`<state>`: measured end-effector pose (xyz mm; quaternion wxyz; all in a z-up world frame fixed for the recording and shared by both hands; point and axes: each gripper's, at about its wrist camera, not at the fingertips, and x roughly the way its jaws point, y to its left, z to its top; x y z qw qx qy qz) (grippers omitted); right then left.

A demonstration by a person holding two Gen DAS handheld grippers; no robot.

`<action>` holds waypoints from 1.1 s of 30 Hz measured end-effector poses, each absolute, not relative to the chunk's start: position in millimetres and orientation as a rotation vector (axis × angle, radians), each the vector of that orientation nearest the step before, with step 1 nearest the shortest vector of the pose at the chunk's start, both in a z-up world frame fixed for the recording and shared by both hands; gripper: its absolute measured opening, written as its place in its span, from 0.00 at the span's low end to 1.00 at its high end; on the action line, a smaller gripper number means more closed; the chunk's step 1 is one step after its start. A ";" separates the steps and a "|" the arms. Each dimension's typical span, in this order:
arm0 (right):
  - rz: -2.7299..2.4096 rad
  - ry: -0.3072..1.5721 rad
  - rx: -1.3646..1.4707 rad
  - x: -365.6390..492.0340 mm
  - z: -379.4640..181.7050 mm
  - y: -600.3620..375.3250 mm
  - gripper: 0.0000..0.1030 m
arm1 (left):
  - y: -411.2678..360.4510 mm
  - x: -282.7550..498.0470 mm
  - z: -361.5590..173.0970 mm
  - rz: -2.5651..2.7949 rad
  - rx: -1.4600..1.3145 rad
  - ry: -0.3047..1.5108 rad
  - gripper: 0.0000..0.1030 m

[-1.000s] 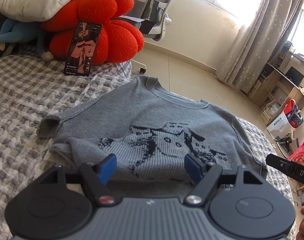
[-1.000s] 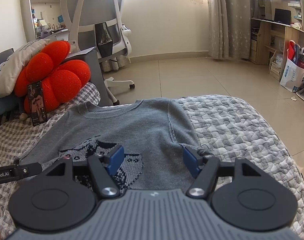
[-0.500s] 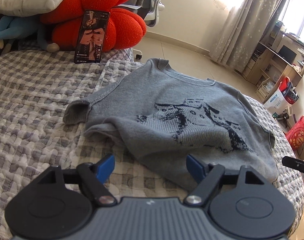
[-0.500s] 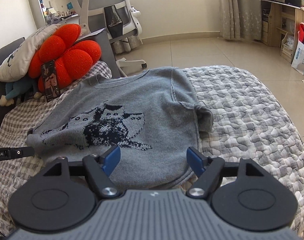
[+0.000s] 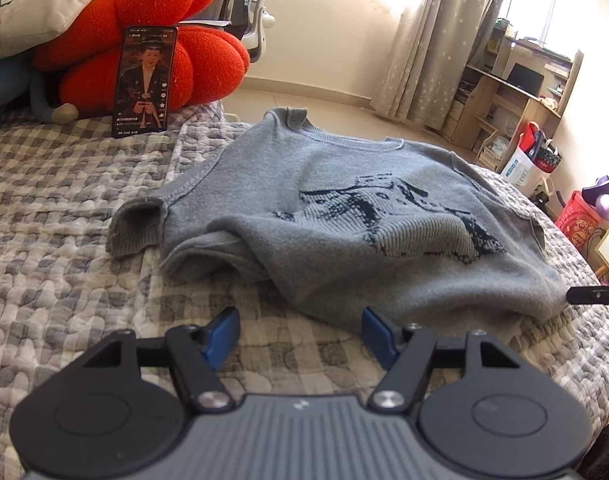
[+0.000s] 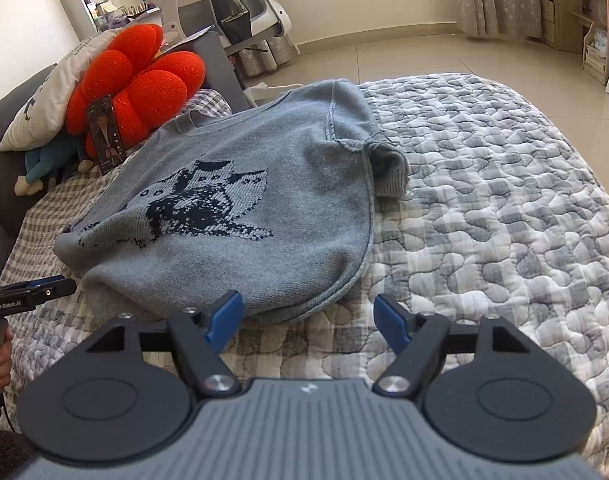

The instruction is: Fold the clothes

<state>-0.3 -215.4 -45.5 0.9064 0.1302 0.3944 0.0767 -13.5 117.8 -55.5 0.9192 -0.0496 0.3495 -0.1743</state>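
A grey knit sweater (image 5: 384, 276) (image 6: 288, 256) with a dark pattern on its chest lies front-up on the checked quilt (image 5: 64, 240) (image 6: 504, 200), short sleeves out to either side. My left gripper (image 5: 300, 330) hovers low at the near left part of the hem. Its jaws are closing, with only quilt and the hem's edge by the right pad between them. My right gripper (image 6: 308, 320) is open at the hem's near right part, cloth edge just ahead of its pads. Each view catches the other gripper's tip: the right gripper (image 5: 592, 294), the left gripper (image 6: 28, 292).
At the bed's head are a red flower cushion (image 5: 176, 52) with a phone (image 5: 144, 80) leaning on it, a white pillow (image 5: 44, 4) and a blue plush (image 6: 44, 164). An office chair (image 6: 240, 12) stands behind. The bed edge drops to tiled floor (image 6: 424, 48); a desk (image 5: 516, 96) and bags stand beyond.
Both grippers drew back from over the sweater toward its near hem and sank closer to the quilt. The left jaws narrowed a little.
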 end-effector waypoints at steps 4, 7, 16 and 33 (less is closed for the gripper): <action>0.168 0.807 0.238 6.9 -50.6 -207.6 0.64 | 110.2 -7.7 -57.4 -0.396 -0.134 0.693 0.44; 0.207 0.788 0.239 8.4 -50.5 -202.8 0.19 | 103.0 -5.3 -55.3 -0.402 -0.123 0.696 0.07; 0.213 0.688 0.283 2.5 -23.8 -207.7 0.15 | 106.0 -13.1 -27.5 -0.473 -0.165 0.616 0.06; 0.117 0.634 0.238 86.2 -22.3 -208.1 0.15 | 82.2 78.0 -22.5 -0.380 -0.193 0.574 0.06</action>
